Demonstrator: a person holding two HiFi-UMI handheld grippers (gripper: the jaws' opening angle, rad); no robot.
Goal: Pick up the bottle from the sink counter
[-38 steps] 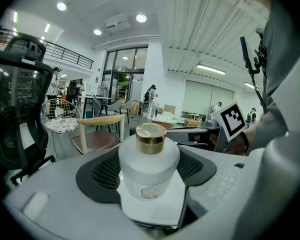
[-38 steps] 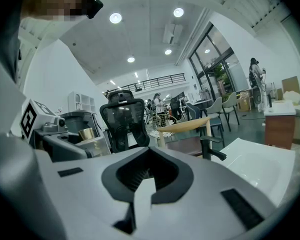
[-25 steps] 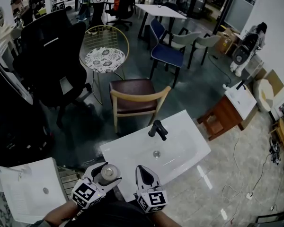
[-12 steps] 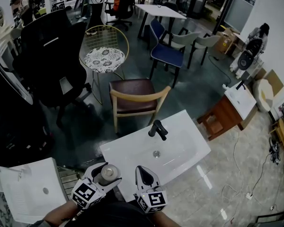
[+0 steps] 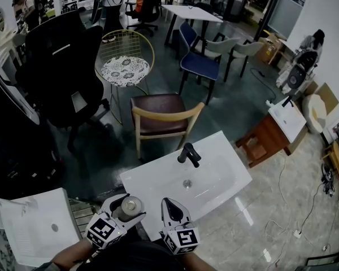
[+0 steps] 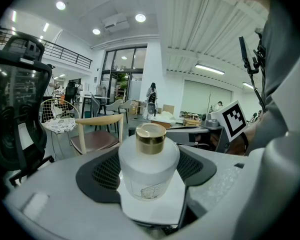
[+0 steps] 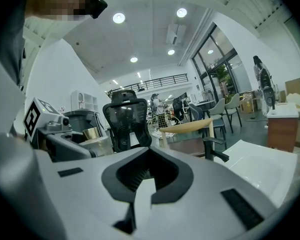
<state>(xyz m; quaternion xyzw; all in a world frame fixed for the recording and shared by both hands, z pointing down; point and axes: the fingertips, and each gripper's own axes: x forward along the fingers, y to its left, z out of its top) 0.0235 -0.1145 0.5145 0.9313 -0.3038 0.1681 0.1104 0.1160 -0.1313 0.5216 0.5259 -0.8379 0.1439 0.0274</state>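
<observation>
A frosted white bottle (image 6: 149, 171) with a gold cap (image 6: 150, 137) stands upright between the jaws of my left gripper (image 6: 147, 176), which is shut on it. In the head view the bottle (image 5: 129, 208) shows from above, held near the front left corner of the white sink counter (image 5: 226, 162). My right gripper (image 5: 170, 208) hovers beside it over the counter's front edge, its jaws shut with nothing between them. In the right gripper view (image 7: 146, 181) the bottle's gold cap (image 7: 91, 133) peeks out at the left.
A black faucet (image 5: 188, 153) and the drain (image 5: 186, 183) mark the basin. Behind the counter stands a wooden chair (image 5: 161, 117), with a wire chair (image 5: 125, 61) and a black office chair (image 5: 62, 66) beyond. A second white sink (image 5: 37, 227) lies at the lower left.
</observation>
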